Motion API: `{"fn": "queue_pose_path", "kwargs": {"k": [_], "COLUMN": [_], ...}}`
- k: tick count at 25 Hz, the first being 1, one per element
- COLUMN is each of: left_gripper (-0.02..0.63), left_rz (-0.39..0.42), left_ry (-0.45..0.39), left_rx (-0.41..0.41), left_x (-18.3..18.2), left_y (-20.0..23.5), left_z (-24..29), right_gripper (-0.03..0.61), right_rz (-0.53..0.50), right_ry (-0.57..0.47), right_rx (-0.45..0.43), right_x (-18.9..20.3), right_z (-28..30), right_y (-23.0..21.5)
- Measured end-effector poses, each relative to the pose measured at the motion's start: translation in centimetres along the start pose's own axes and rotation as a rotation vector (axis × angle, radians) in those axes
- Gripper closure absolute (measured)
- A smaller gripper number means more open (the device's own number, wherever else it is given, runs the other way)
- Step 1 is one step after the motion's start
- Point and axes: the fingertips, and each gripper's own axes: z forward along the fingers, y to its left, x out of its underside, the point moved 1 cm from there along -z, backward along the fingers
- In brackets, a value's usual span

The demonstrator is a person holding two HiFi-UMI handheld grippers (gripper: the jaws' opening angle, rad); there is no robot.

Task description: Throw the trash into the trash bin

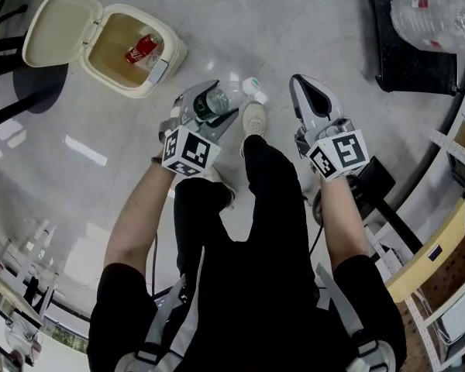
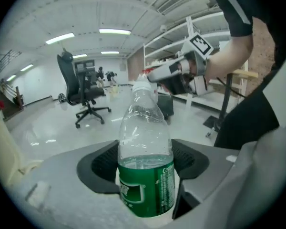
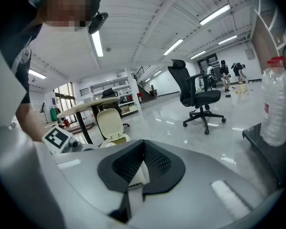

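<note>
Near the middle of the frame, the left gripper (image 1: 211,108) held a green bottle (image 1: 219,99) in its fingers. The trash bin (image 1: 173,53) stood open at the upper left, well apart. The right gripper (image 1: 302,85) had its fingers shut on nothing. It looked best to bring the bottle right over the hole, then let go.

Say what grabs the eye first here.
The green-labelled bottle clamped in the left gripper stands out at the centre of the head view. Up and left of it, the open bin sits on the floor with a red can inside. The right gripper is shut and empty.
</note>
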Motion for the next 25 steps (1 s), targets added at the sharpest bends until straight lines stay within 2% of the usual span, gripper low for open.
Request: {"fn": "queue_pose_path", "kwargs": {"k": [3,5,9,11,14,17,22,25], "left_gripper": [0.299,0.299,0.296,0.295,0.295,0.295,0.295,0.295], "left_rz": [-0.044,-0.044,-0.121,-0.166,-0.273,-0.355,-0.324,-0.323], "left_ry": [-0.133,-0.186,-0.291,-0.351,-0.415,-0.461,-0.543,-0.562], "left_rx": [-0.066,-0.113,-0.200,-0.283,-0.420,-0.526,-0.646,-0.693], "left_x": [-9.0,-14.2,-23.5,-27.1,-29.7,-30.8,-32.9,-34.2], "left_y": [0.5,1.7,5.0,7.5,10.0,11.0,13.2,14.1], "left_z": [-8.7,-14.1,-24.5,-29.6,-36.2,-41.0,-43.4,-43.3], "right_gripper": [0.572,0.572,0.572,0.572,0.572,0.572,0.572,0.572], "right_rz": [-0.045,-0.081,-0.140,-0.162,-0.158,-0.133,-0.147,-0.164], "right_ry": [-0.017,-0.038,-0.110,-0.166,-0.217,-0.240,-0.283,-0.261], "right_rx": [-0.029,-0.052,-0.106,-0.142,-0.186,-0.208,-0.259,-0.272], "right_x": [-7.4,-12.5,-22.9,-28.2,-33.4,-35.7,-38.8,-39.1], "right_z": [-2.3,-3.6,-5.1,-5.5,-6.8,-7.6,-5.6,-3.5], "right_y": [4.5,7.1,12.2,14.4,17.3,18.9,19.2,18.9]}}
